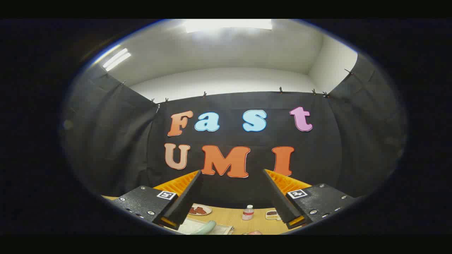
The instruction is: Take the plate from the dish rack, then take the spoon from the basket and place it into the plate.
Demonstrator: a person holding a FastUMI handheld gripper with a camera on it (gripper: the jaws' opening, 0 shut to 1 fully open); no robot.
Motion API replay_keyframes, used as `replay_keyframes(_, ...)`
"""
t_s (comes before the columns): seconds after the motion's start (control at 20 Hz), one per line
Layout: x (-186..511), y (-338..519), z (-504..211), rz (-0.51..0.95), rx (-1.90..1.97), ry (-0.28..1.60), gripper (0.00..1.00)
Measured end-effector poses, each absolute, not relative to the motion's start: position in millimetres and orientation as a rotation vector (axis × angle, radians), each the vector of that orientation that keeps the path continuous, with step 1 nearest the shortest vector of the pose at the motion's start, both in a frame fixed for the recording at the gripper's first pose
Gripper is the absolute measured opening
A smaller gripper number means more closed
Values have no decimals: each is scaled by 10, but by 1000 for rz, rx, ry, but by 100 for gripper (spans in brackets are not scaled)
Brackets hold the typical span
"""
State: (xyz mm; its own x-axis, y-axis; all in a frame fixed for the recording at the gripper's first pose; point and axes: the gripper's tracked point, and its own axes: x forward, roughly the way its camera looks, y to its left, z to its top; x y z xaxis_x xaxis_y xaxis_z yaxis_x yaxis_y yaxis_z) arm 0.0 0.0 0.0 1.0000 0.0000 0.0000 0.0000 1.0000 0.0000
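Note:
My gripper (pixel 232 172) is held high and level, facing the booth's back wall, open wide with nothing between its fingers (pixel 183 201). Low between the fingers, a strip of wooden table (pixel 233 218) shows. On it, close below the left finger, a pale green rounded handle-like object (pixel 207 227) lies on a whitish tray or mat (pixel 192 225); I cannot tell what either is. Farther back sits a small plate (pixel 200 210) with reddish-brown pieces on it.
A small clear bottle (pixel 248 212) with a red label stands on the table toward the back wall. A small dish (pixel 272 214) with something dark on it lies beside the right finger. A pinkish shape (pixel 255 233) shows at the near table edge.

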Motion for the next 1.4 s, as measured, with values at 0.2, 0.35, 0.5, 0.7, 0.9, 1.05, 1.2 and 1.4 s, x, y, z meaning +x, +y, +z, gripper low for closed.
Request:
replay_keyframes(0.2,-27,-81,-19,-15,7,9,98)
replay_keyframes(0.35,-47,-135,-39,-27,11,16,98)
replay_keyframes(0.5,-55,-173,-42,-36,15,17,98)
replay_keyframes(0.7,-34,-160,-115,-37,20,33,98)
replay_keyframes(0.9,-29,-125,-187,-28,18,51,98)
replay_keyframes(1.05,-10,-36,-251,-7,20,73,98)
replay_keyframes(1.2,20,25,-330,5,21,99,98)
replay_keyframes(1.4,57,113,-410,25,22,125,98)
